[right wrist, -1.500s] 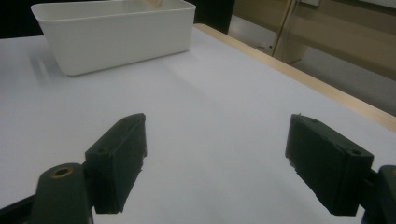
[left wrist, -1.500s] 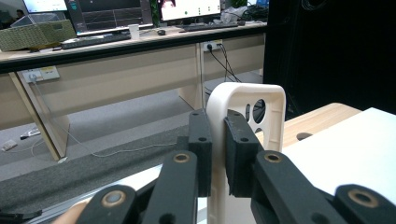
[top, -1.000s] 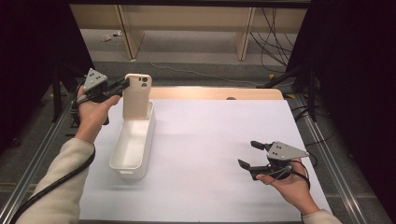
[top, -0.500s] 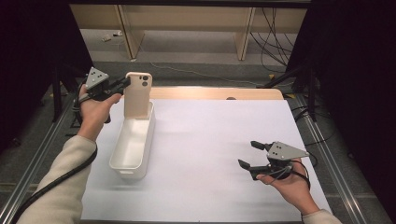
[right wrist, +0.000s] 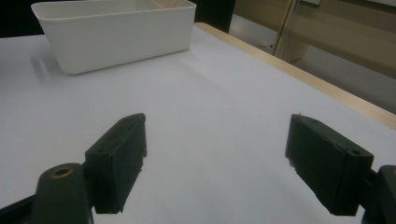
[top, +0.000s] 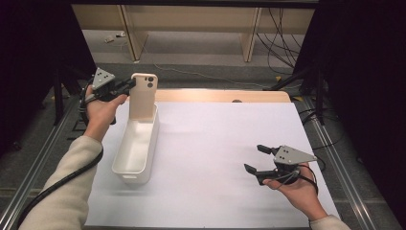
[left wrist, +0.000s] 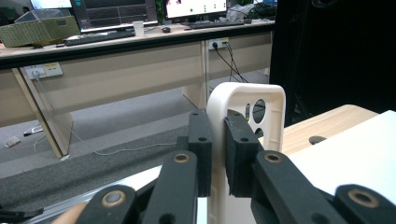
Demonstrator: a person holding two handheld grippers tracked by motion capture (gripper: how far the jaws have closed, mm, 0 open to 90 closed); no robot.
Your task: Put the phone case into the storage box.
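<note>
A cream phone case point(top: 143, 96) stands upright at the far end of a long white bin point(top: 135, 145) on the left of the table. My left gripper point(top: 129, 85) is shut on the case's left edge; in the left gripper view the jaws pinch the case point(left wrist: 261, 105) near its camera cutout, with my left gripper point(left wrist: 218, 154) low in the frame. My right gripper point(top: 254, 158) hovers open near the table's front right, with nothing between its jaws. In the right gripper view my right gripper point(right wrist: 217, 163) faces the white mat, with the bin point(right wrist: 116, 32) farther off.
A white mat point(top: 215, 158) covers the wooden table point(top: 225, 96). Wooden desk legs point(top: 129, 28) and cables point(top: 282, 28) lie on the floor beyond the far edge. Metal rails point(top: 43, 153) run along both sides of the table.
</note>
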